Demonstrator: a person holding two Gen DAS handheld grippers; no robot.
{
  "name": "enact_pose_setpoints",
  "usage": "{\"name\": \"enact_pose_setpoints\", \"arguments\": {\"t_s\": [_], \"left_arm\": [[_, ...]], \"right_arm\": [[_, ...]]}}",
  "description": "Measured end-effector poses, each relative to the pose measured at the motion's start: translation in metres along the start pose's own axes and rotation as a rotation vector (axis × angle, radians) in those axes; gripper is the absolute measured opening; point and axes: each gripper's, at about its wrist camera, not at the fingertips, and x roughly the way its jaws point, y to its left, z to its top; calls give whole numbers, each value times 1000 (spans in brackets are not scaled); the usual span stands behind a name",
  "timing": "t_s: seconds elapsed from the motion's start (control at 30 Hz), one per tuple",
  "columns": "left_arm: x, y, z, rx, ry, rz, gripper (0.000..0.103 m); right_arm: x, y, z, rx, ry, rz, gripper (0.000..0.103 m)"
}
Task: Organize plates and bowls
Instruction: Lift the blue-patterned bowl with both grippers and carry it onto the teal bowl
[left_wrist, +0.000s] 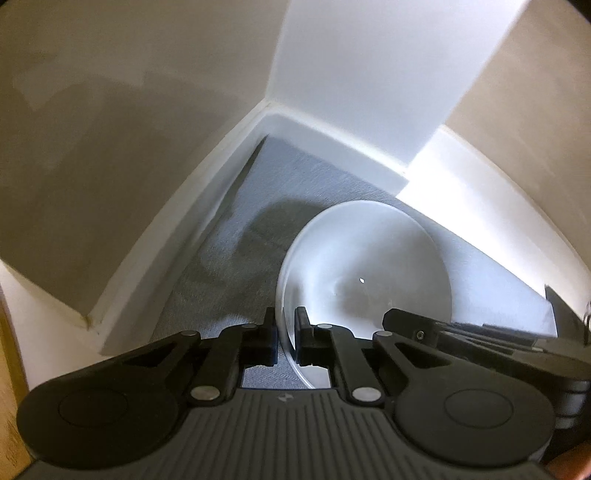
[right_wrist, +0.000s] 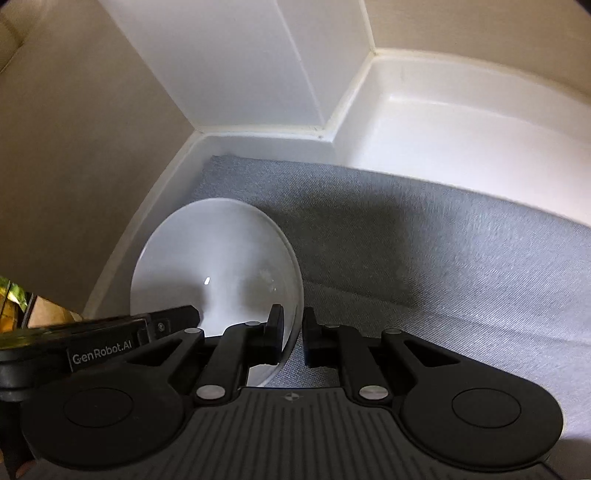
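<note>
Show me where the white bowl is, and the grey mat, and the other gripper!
white bowl (left_wrist: 369, 266): left wrist view, inside wall.
grey mat (right_wrist: 424, 240): right wrist view, bare cloth right of the bowl.
left gripper (right_wrist: 173, 321): right wrist view, its finger tip inside the bowl.

Both fisheye cameras sit just behind their own black fingers, looking down and forward at close range. The left wrist view has the round white ceramic bowl (left_wrist: 369, 266) at 1 o'clock; the right wrist view has it at 11 o'clock. Both share the grey woven mat (right_wrist: 424, 240) and white corner ledge (left_wrist: 325, 125).
</note>
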Motion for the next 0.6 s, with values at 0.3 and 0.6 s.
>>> {"name": "enact_pose_setpoints", "arguments": {"t_s": [0.3, 0.6], "left_arm": [[-22, -2, -8, 14, -8, -30, 9], [-77, -5, -23, 36, -67, -68, 9]], "right_arm": [[-28, 4, -10, -6, -28, 3, 11], [-84, 24, -31, -20, -115, 11, 11]]}}
